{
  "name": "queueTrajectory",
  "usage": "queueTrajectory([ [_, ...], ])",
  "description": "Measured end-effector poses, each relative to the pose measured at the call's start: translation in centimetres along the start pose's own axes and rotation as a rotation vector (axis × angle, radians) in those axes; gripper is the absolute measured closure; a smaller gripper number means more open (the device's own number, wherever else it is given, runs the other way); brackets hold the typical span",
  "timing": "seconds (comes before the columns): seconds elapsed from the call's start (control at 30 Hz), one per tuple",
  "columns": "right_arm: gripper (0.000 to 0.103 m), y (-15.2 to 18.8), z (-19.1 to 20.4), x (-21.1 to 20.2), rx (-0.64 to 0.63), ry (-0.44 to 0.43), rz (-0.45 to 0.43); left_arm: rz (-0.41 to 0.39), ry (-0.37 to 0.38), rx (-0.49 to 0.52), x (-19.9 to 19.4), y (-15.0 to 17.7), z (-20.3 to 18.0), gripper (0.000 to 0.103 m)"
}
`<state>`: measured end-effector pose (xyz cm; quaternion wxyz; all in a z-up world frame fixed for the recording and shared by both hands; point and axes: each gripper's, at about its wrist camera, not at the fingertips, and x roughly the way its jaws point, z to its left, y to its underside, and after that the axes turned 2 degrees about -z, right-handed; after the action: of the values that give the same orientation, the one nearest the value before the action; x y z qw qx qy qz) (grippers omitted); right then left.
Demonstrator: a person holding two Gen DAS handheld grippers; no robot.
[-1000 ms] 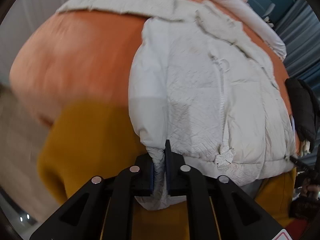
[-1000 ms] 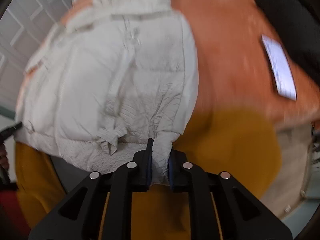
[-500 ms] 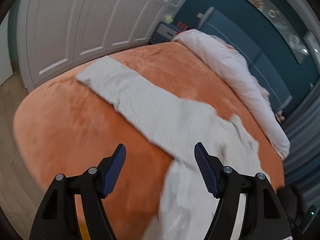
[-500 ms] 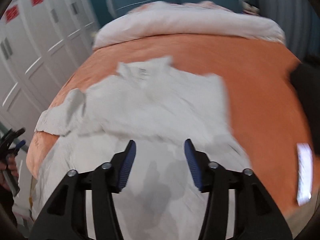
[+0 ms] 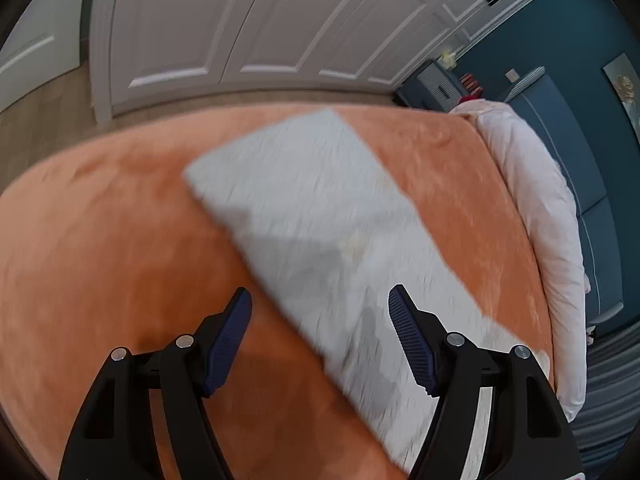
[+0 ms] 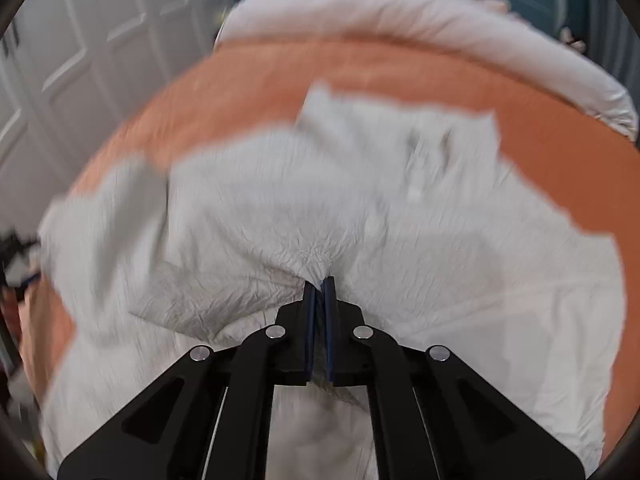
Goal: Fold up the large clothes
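Note:
A large white puffer jacket [image 6: 360, 208] lies spread on a bed with an orange blanket [image 6: 280, 76]. My right gripper [image 6: 319, 284] is shut on a pinch of the jacket's fabric near its middle. In the left wrist view one long white sleeve [image 5: 320, 220] stretches out flat across the orange blanket [image 5: 100, 240]. My left gripper [image 5: 320, 304] is open and empty, low over the near part of that sleeve, with the sleeve passing between its fingers. Both views are blurred by motion.
A white rolled duvet [image 5: 536, 200] lies along the head of the bed, also in the right wrist view [image 6: 420, 12]. White wardrobe doors [image 5: 240, 20] stand past the bed's left side. A blue headboard [image 5: 580, 128] and a small nightstand [image 5: 432, 84] are at the far end.
Both grippers let go of the jacket's hem and opened. The left one has moved out over the sleeve, still open. The right one has moved onto the jacket's body and shut on it.

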<state>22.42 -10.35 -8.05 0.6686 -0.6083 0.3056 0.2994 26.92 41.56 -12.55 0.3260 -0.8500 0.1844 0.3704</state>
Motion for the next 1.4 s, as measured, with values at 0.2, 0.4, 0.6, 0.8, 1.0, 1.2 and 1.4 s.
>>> queueTrajectory([
  [0.2, 0.090, 1.6, 1.8, 4.2, -0.129, 0.086, 0.129, -0.010, -0.034, -0.015, 1.8, -1.0, -0.9, 0.032],
  [0.4, 0.049, 3.2, 1.6, -1.5, -0.057, 0.012, 0.079, -0.027, 0.091, 0.046, -0.6, -1.2, -3.6, 0.099],
  [0.6, 0.049, 4.9, 1.6, -5.8, -0.090, 0.050, 0.104, -0.167, 0.263, 0.354, -10.6, 2.5, -13.5, 0.101],
  [0.8, 0.048, 5.8, 0.8, -10.4, -0.069, 0.038, 0.067, -0.160, 0.500, 0.582, -18.3, 10.6, -24.0, 0.101],
  [1.0, 0.046, 7.2, -1.8, -14.0, -0.045, 0.045, 0.033, -0.022, 0.627, 0.739, -20.1, 20.8, -31.1, 0.101],
  [1.2, 0.043, 10.5, -7.2, -15.2, 0.045, 0.049, 0.062, 0.243, 0.555, 0.807, -14.5, 31.9, -32.9, 0.077],
  [1.4, 0.043, 14.5, -14.1, -16.7, 0.229, 0.044, 0.073, 0.364, 0.513, 0.679, -13.2, 32.7, -26.0, 0.059],
])
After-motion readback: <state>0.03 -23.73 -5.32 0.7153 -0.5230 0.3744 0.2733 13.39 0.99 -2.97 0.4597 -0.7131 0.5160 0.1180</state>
